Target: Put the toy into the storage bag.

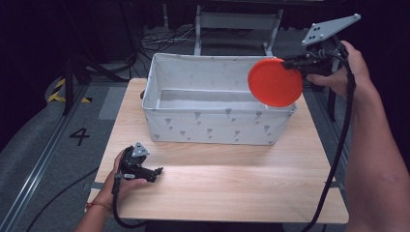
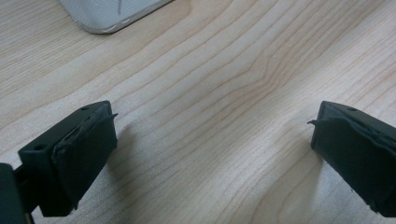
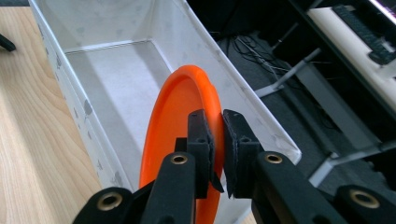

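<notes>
Wooden light-grained rectangular table carries everything, bare along its near edge. White fabric rectangular storage bin with small grey printed motifs sits toward the table's far edge, roughly centred, long side parallel to that edge; its inside looks empty, just a pale flat floor and soft walls, nothing in it that I can see. Orange round plastic plate with a raised rim is held on edge in the air above the bin's right end, over the far right corner of the table, face turned toward the bin; in the right gripper view it hangs over the open mouth of the bin. Right gripper is clamped on the plate's rim, black jaws pinched nearly together with the thin edge between them, hand behind it at the table's right edge. Left gripper rests low at the near left corner of the table, jaws wide apart, nothing between them, only bare wood grain in its own view. Handling guess: plate looks light, stiff and smooth, so likely slippery in a rim pinch and prone to swivel; the rim is the only sensible hold, grip deep past the lip. Not fragile-looking if dropped into the soft bin.
</notes>
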Motion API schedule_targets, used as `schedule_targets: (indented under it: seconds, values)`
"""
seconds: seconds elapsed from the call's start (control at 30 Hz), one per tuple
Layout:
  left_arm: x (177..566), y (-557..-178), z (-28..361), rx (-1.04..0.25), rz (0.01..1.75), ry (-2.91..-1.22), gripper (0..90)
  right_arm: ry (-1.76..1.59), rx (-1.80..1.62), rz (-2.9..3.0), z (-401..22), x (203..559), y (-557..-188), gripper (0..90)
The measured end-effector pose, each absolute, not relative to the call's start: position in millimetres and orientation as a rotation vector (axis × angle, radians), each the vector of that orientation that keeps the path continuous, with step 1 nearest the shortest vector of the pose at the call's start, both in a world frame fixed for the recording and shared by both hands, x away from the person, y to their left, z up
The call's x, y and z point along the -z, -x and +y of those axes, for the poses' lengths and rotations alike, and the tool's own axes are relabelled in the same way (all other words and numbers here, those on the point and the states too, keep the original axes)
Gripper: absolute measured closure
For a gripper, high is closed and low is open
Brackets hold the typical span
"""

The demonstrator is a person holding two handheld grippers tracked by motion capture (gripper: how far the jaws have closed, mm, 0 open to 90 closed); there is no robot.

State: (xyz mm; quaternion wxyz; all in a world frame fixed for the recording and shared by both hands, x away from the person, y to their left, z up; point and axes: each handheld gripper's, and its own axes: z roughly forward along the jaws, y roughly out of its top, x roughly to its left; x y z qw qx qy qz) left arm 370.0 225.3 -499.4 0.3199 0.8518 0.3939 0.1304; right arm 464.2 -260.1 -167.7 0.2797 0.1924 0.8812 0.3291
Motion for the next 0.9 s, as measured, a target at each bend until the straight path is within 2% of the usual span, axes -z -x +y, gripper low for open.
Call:
schedule_targets:
  seconds: [0.53, 0.9]
  values:
    - [499.4, -370.0, 225.3, -0.345, 1.034, -2.241, 0.6, -0.444, -0.834, 2.462, -243.3, 214.5, -516.3, 82.6]
    - [499.5, -368.9, 225.1, -0.345, 1.05, -2.237, 0.6, -0.369, -0.725, 2.598, -247.3, 250.5, -530.8, 82.6]
